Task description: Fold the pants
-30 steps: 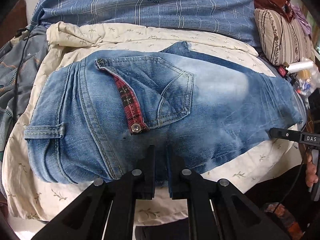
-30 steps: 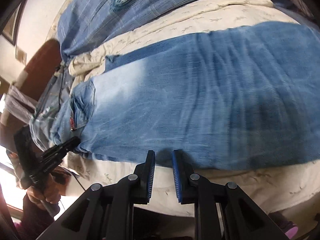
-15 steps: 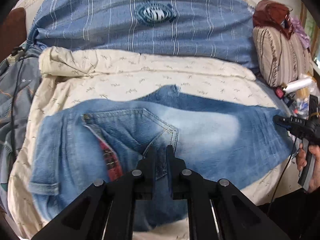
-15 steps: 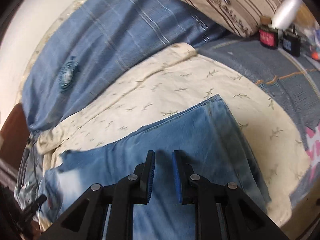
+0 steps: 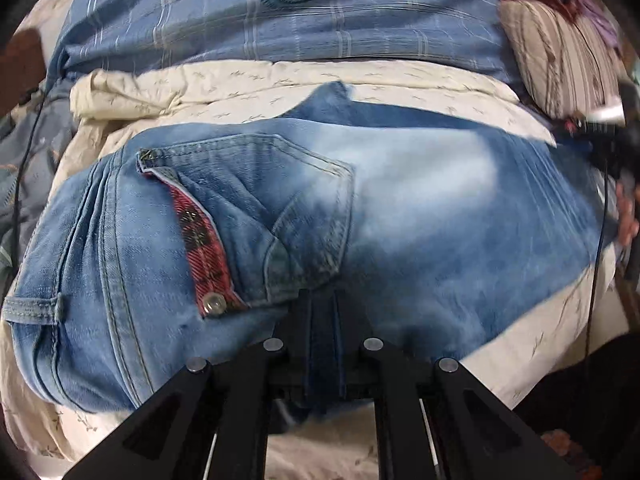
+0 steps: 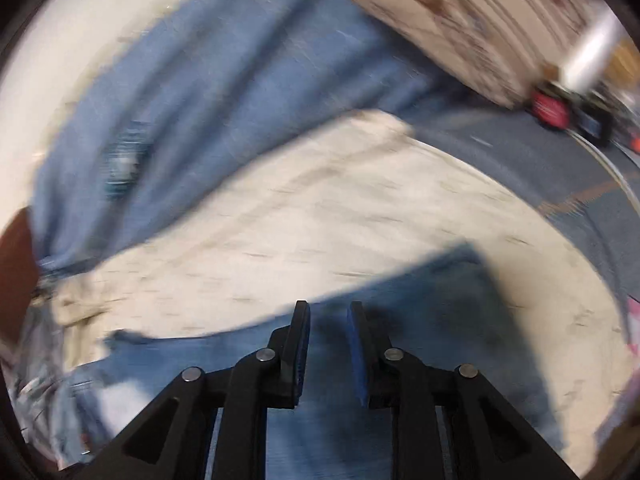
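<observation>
Light blue jeans (image 5: 400, 208) lie across a cream sheet on the bed, back pocket with a red plaid flap (image 5: 200, 236) up. My left gripper (image 5: 323, 304) is shut on the jeans' near edge just below the pocket; denim shows between its fingers. In the blurred right wrist view the jeans' leg end (image 6: 432, 312) lies under my right gripper (image 6: 328, 320), whose fingers stand slightly apart with denim seen in the gap; whether it grips cloth is unclear. The right gripper also shows at the right edge of the left wrist view (image 5: 612, 140).
A blue plaid blanket (image 5: 288, 20) covers the far side of the bed. A striped pillow (image 5: 560, 48) lies at the far right, with small items (image 6: 556, 108) beside it. The cream sheet (image 5: 240, 84) spreads under the jeans. A grey garment (image 5: 24, 152) lies left.
The left gripper drew back toward the near edge with the denim still pinched. The right gripper swung further over the leg end; its view is now motion-blurred.
</observation>
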`<state>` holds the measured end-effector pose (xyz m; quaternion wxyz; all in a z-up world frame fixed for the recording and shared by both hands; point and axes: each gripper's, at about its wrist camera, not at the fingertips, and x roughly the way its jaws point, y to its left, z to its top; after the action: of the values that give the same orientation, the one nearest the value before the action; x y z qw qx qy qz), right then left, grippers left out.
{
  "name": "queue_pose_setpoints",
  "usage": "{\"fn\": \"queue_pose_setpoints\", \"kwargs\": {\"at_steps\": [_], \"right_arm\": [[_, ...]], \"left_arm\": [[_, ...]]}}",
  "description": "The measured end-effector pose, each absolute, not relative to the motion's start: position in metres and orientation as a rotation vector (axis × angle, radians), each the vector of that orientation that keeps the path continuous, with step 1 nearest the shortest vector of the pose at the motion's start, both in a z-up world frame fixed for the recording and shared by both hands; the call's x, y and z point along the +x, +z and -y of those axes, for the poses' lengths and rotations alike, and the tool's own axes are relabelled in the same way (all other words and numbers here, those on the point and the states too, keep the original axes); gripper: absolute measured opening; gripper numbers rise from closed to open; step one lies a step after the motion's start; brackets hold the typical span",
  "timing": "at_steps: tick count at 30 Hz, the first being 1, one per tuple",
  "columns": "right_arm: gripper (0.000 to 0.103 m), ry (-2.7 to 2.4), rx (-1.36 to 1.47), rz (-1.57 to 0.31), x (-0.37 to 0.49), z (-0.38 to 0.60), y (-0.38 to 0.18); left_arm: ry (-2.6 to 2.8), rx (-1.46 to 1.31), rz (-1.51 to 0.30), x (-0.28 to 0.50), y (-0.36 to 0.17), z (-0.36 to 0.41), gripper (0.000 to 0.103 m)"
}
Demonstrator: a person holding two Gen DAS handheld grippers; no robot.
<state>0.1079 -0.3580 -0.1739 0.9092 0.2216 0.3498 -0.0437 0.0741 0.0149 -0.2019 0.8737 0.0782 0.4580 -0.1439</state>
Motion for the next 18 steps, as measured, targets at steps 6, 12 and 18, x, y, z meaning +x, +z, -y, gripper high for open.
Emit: {"fn": "queue_pose_setpoints", "kwargs": {"at_steps": [6, 12, 18], "right_arm": [[0.022, 0.272, 0.339, -0.782, 0.129, 0.247, -0.17], [0.022, 0.405, 0.227, -0.845, 0.144, 0.164, -0.181], [0.022, 0.434, 0.193, -0.909, 0.167, 0.128, -0.199]], "left_arm": [[-0.307, 0.162, -0.951, 0.072, -0.172, -0.025, 0.009], [-0.186, 0.247, -0.807, 0.072, -0.135, -0.056, 0.009], [-0.074, 0.221, -0.929, 0.095, -0.159, -0.092, 0.01]]}}
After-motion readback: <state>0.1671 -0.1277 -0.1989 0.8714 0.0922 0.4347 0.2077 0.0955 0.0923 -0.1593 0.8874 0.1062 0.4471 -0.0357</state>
